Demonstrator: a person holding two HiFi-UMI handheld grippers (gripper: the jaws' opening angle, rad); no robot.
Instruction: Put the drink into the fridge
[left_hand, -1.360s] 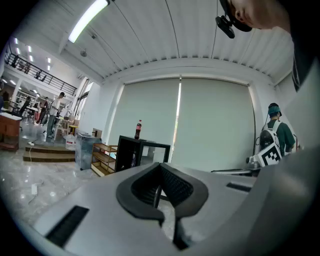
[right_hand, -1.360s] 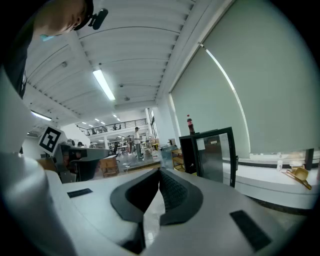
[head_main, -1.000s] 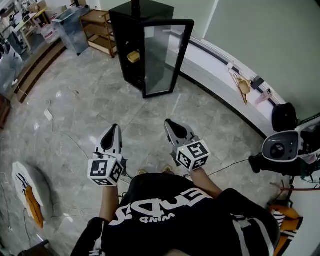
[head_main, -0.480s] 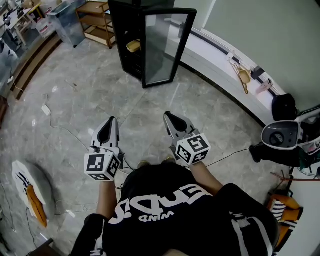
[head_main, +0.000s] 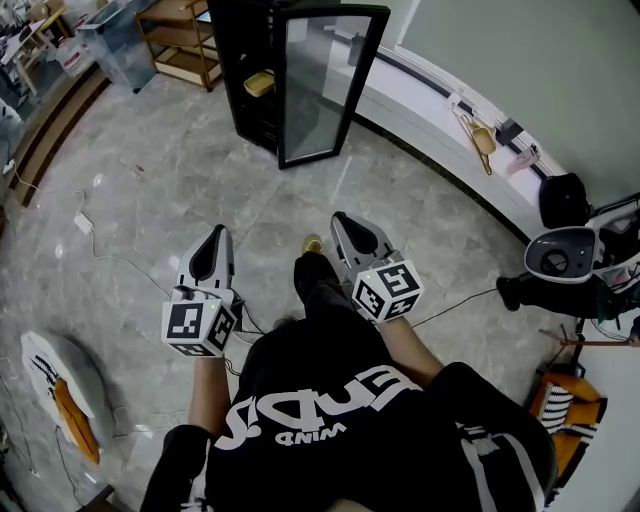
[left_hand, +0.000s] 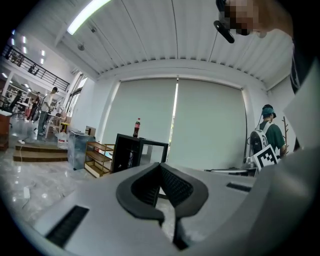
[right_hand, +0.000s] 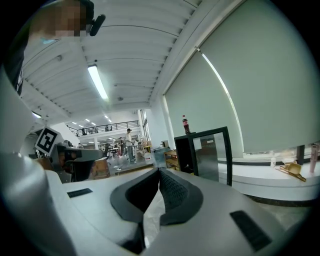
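A cola bottle (left_hand: 136, 127) with a red label stands upright on top of the black fridge (head_main: 250, 90); the right gripper view shows the bottle (right_hand: 185, 124) too, while the head view cuts it off. The fridge's glass door (head_main: 320, 85) hangs open. My left gripper (head_main: 217, 238) and right gripper (head_main: 343, 222) are held level over the floor, well short of the fridge, pointing toward it. Both are shut with nothing in them, the left gripper (left_hand: 160, 167) and the right gripper (right_hand: 159, 172) showing pads that meet at the tips.
A yellow item (head_main: 259, 83) lies on a fridge shelf. Left of the fridge are a wooden rack (head_main: 180, 50) and a clear bin (head_main: 115, 40). A white curved ledge (head_main: 430, 120) runs along the right wall. Cables (head_main: 110, 260) trail on the marble floor. My foot (head_main: 312, 245) is between the grippers.
The person has stepped toward the fridge, one leg now forward between the grippers. Both grippers moved along with the body and stayed shut.
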